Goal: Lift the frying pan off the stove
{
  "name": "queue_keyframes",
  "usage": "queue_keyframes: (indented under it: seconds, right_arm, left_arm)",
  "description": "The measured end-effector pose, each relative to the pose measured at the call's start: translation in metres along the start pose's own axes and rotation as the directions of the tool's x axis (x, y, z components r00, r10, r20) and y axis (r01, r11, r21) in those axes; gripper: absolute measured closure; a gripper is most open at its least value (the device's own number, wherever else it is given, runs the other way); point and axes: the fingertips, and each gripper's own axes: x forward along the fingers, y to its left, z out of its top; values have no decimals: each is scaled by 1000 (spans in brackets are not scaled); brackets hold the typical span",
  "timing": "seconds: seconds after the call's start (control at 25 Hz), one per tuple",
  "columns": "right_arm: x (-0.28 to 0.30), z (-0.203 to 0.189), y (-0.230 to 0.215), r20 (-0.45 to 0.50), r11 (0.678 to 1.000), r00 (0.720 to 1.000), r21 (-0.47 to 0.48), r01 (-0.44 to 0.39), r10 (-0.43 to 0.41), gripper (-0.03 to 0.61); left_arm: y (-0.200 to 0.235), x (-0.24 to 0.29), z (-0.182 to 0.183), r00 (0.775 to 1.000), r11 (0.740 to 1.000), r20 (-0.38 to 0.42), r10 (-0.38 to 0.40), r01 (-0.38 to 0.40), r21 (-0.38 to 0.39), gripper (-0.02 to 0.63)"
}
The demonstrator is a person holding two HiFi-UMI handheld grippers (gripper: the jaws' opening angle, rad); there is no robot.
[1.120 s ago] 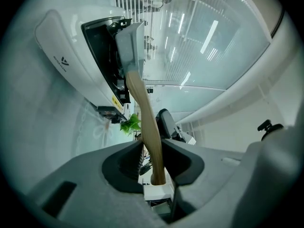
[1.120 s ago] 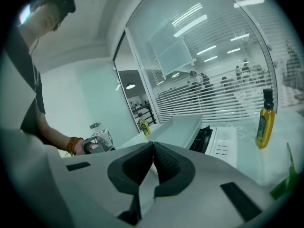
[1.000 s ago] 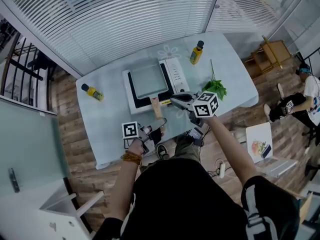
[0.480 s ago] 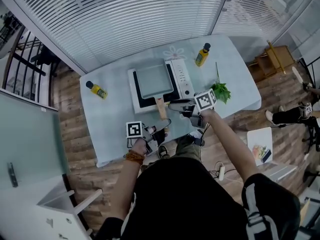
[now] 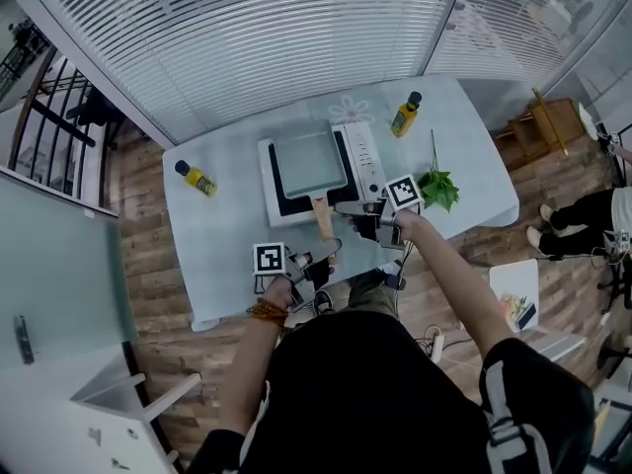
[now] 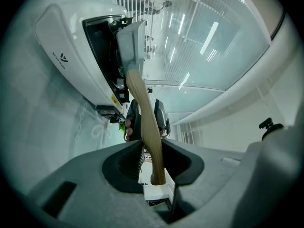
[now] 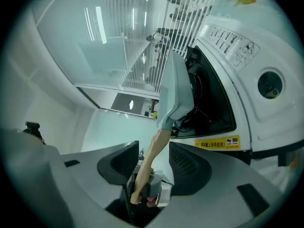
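Straddling pan handle (image 5: pixel 321 219) over pale table (image 5: pixel 222 230): left gripper (image 6: pixel 154 152) pinching, right gripper (image 7: pixel 154 158) just opening.

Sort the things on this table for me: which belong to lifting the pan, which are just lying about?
Job: square grey frying pan, its wooden handle, white tabletop stove under it.
Lying about: two yellow bottles with dark caps, one left of the stove, one beyond it; bunch of green leaves.

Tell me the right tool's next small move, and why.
Probably close the right tool on the handle. Its jaws have just been opening and now stand apart either side of it, not pressing, while the left tool clamps the handle's end and the pan rests on the stove. Two grips should steady the lift.
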Motion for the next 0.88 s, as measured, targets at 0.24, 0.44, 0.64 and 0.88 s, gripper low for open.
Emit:
queue_keyframes:
  seconds: [0.24, 0.44, 0.64, 0.88]
  right_arm:
    - [20, -2, -5, -14, 993, 999, 104, -47, 49, 382]
    - [34, 1, -3, -1, 986, 996, 141, -90, 91, 377]
    - [42, 1, -7, -6, 984, 996, 156, -89, 91, 399]
    - [48, -2, -7, -21, 983, 995, 158, -93, 97, 407]
  left_arm:
    - [2, -1, 1, 1000, 1000, 0, 0, 0, 5, 500]
    - [0, 1, 0, 1000, 1000, 3, -8, 8, -7, 500]
    - [2, 0, 1, 1000, 1000, 3, -9, 9, 2, 500]
    - [1, 0, -1, 1000, 1000, 2, -11, 11, 1, 500]
